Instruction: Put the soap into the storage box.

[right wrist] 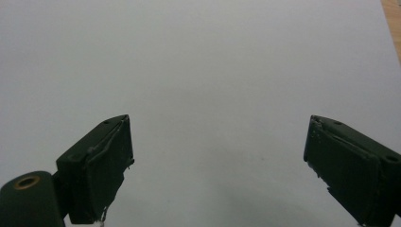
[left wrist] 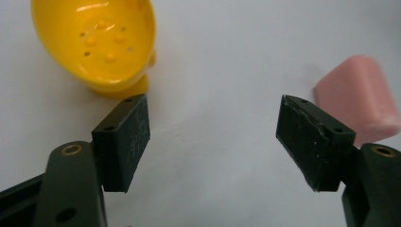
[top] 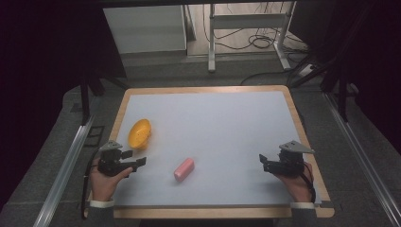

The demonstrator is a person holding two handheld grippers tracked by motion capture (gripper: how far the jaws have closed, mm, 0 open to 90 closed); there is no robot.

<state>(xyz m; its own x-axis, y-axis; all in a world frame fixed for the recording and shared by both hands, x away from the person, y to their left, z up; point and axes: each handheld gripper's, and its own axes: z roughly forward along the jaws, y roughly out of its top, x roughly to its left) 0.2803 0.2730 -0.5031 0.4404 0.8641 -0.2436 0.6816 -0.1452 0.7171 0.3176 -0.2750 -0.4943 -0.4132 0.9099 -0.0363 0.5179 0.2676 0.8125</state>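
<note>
Judging by looks, the soap point(left wrist: 357, 97) right of your open left claw point(left wrist: 213, 142) is slick; pinch its long sides.

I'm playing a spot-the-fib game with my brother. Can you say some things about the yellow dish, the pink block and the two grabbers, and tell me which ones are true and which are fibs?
1. The pink block lies inside the yellow dish. False: it lies on the table, apart from the dish.
2. The left gripper has its jaws open with nothing between them. True.
3. The yellow dish has small holes in its bottom. True, as the left gripper view shows.
4. The right gripper is holding the pink block. False: its jaws are open over bare table.
5. The yellow dish is closer to the right gripper than to the left one. False: it sits near the left gripper.
</note>
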